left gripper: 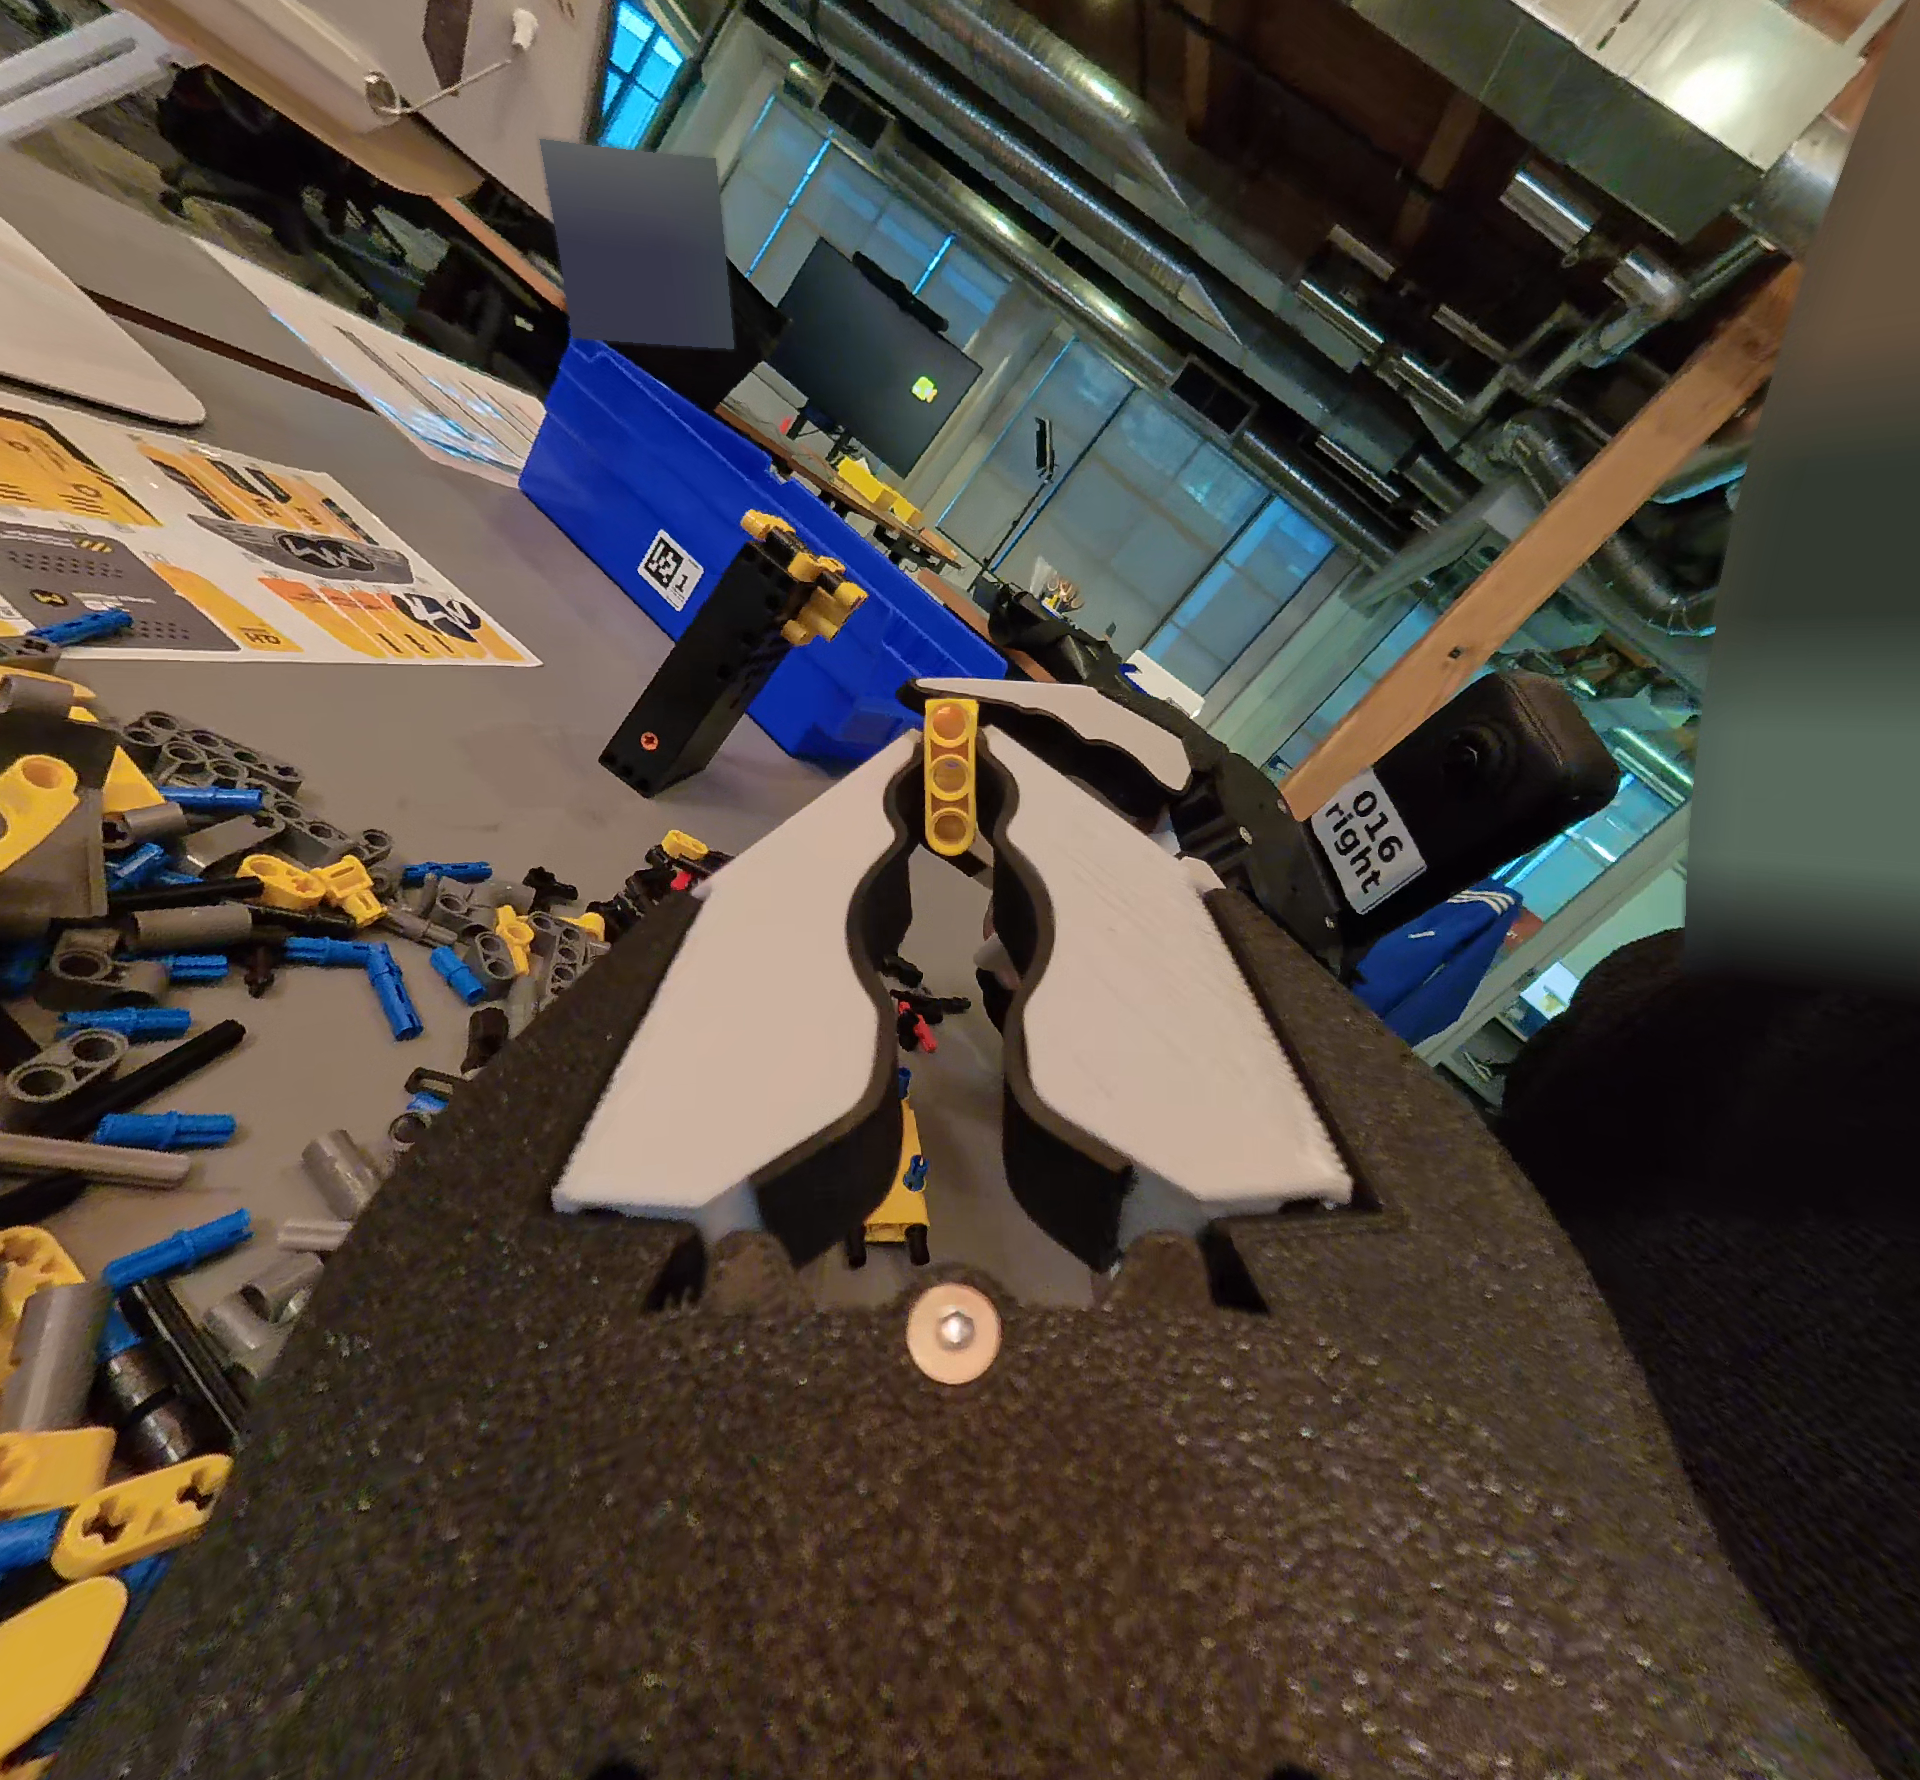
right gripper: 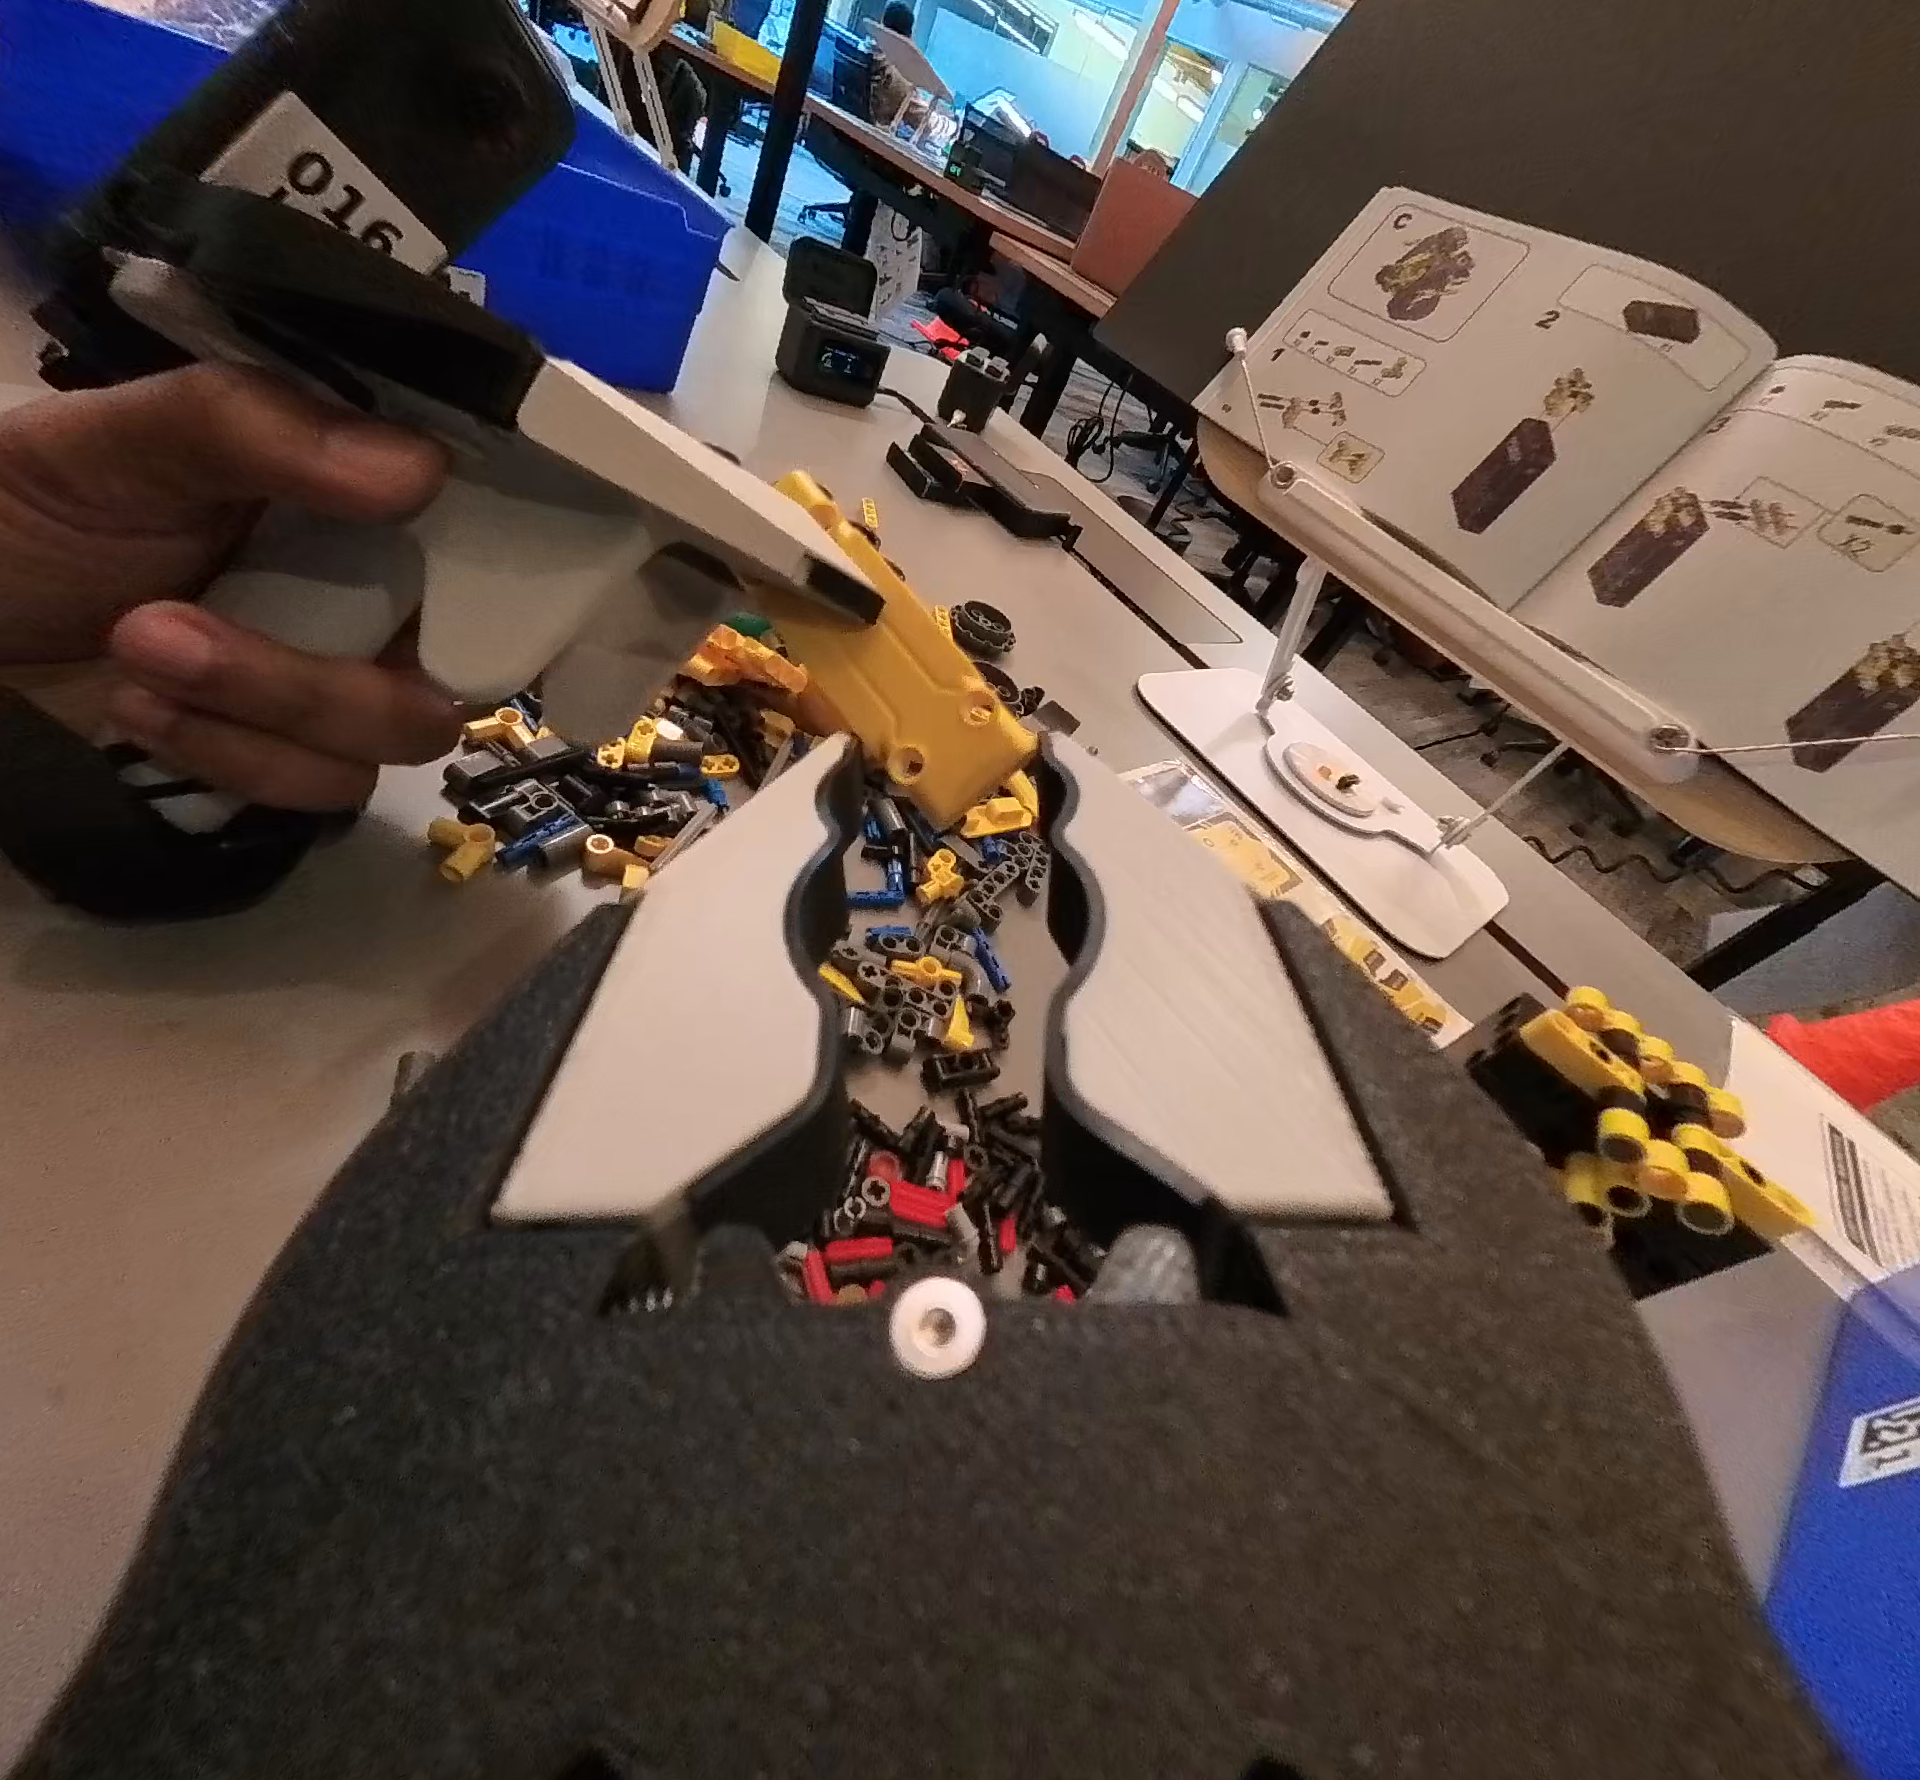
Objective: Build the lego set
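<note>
My left gripper (left gripper: 951,774) is pinching a short yellow three-hole beam (left gripper: 950,774) between its fingertips; the beam stands roughly upright in the grip, raised above the grey table (left gripper: 499,722). In the right wrist view this same gripper (right gripper: 831,587) appears at the left, held by a hand (right gripper: 197,577), its tips above the parts pile; the beam itself is not visible from that side.

My right gripper (right gripper: 945,754) is spread — a clear gap shows between its grey fingers (right gripper: 727,941). It hovers over the loose parts pile (right gripper: 914,982) of yellow, blue, grey, black and red pieces. Just ahead of its tips lies a large yellow panel piece (right gripper: 914,681), tilted, resting on the pile; I cannot tell whether the tips touch it. In the left wrist view the right gripper (left gripper: 1091,733) sits just behind the held beam, with its black camera (left gripper: 1496,774) beyond.

Other items noted:
- A black block assembly (left gripper: 707,670) topped with yellow connectors stands tilted in view on the table, just beside the blue bin (left gripper: 665,473) toward the table's far side.
- A sticker sheet (left gripper: 239,567) lies flat near the table's left edge, next to the parts.
- An open instruction booklet (right gripper: 1558,442) rests on a white stand (right gripper: 1340,795) at the table's right side — well apart from both grippers.
- A small black charging case (right gripper: 831,338) sits toward the far edge.
</note>
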